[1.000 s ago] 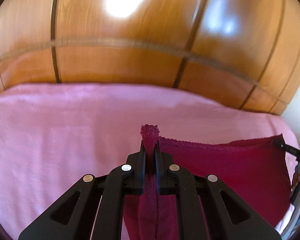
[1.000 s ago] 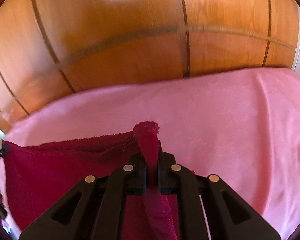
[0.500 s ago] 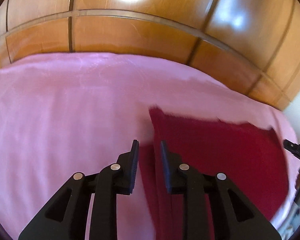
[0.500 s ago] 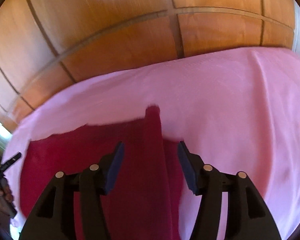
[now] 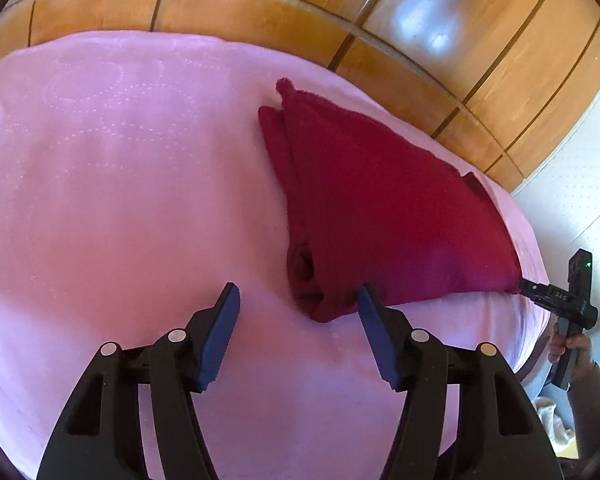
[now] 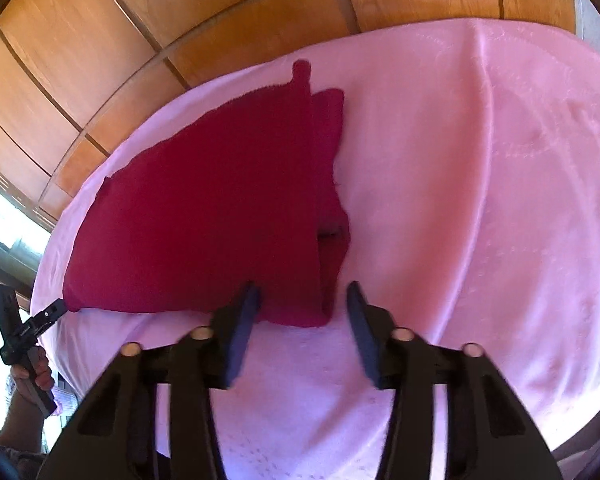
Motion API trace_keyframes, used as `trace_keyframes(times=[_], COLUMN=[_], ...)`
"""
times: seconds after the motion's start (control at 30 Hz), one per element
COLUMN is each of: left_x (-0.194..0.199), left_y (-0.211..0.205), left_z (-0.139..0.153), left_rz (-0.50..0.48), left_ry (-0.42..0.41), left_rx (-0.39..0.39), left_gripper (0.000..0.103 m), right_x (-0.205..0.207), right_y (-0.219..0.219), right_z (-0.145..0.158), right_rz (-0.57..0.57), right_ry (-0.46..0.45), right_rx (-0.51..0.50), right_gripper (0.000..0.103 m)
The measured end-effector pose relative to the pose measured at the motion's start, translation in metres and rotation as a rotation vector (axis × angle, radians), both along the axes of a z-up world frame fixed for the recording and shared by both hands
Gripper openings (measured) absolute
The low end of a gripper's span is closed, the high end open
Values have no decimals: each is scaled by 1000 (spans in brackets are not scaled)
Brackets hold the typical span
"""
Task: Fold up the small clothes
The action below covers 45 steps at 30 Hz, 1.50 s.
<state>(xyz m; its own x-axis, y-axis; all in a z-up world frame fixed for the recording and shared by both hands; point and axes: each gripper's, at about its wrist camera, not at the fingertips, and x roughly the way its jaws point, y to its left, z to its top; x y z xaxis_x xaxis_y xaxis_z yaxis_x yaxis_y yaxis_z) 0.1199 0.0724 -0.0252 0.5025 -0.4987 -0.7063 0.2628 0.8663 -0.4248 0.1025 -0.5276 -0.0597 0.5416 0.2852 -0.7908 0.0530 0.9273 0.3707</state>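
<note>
A dark red small garment (image 5: 380,208) lies on the pink cloth, folded into a rough triangle with a lace-edged corner at the far end. It also shows in the right wrist view (image 6: 220,208). My left gripper (image 5: 298,308) is open and empty, just in front of the garment's near left corner. My right gripper (image 6: 302,300) is open and empty, its jaws on either side of the garment's near right corner and above it. The right gripper also shows in the left wrist view (image 5: 556,296) at the garment's far right corner, and the left gripper in the right wrist view (image 6: 44,316).
The pink cloth (image 5: 120,200) covers a round table. Orange-brown wooden panels (image 5: 420,20) stand right behind it. A white wall (image 5: 572,184) is at the right and a bright window (image 6: 0,220) at the left.
Both grippers have let go of the garment's top edge, opened wide and drawn back. The garment has dropped flat onto the cloth.
</note>
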Motion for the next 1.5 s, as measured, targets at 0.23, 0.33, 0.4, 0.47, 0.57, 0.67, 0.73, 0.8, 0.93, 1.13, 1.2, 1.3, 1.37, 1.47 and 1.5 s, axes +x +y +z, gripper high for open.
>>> trace_keyframes(times=[0.23,0.33,0.4,0.47,0.57,0.67,0.73,0.8,0.93,1.13,1.2,1.3,1.37,1.47,1.5], left_x=[7,8,10,11,7,2,0,3,17,34,38,43,45,48,50], left_y=[-36,-28,-22,-18,-8,11,16,11,-7,-41,-50,-57,-60,-63,-64], left_z=[4,12,8,-1,3,10,21,31,43,64,67,68,69,67,66], left_rz=[-141,-193,-207,-209,-171,-67,-2,37,86,108,103,90,88,79,76], left_ry=[-66,-101,-91,-53,-24,-6,-37,-57,-85,-143,-160,-170,-171,-174,-168], left_rx=[128,193,237,222,126,67,60,92,132,212,240,255,267,276,274], left_gripper=[9,8,7,7,7,17,17,17,53,57,57,57,57,57,57], right_x=[-15,-12,-5,0,-3,-9,-11,-9,9,56,72,87,97,108,109], right_y=[-10,-16,-11,-8,-8,-1,0,7,33,79,85,83,78,66,63], right_z=[36,18,-4,-21,-14,-1,14,28,44,45,41,35,26,10,7], right_rz=[-22,-43,-40,-67,-83,-84,-92,-88,-37,30,24,5,-24,-60,-69], right_ry=[-89,-30,19,22,17,17,-25,-72,-134,-160,-160,-159,-141,-116,-108], right_rx=[-13,-58,-90,-79,-86,-178,-182,-177,-186,-209,-222,-228,-237,-237,-235], right_gripper=[8,7,7,7,11,44,46,54,72,85,85,86,86,86,86])
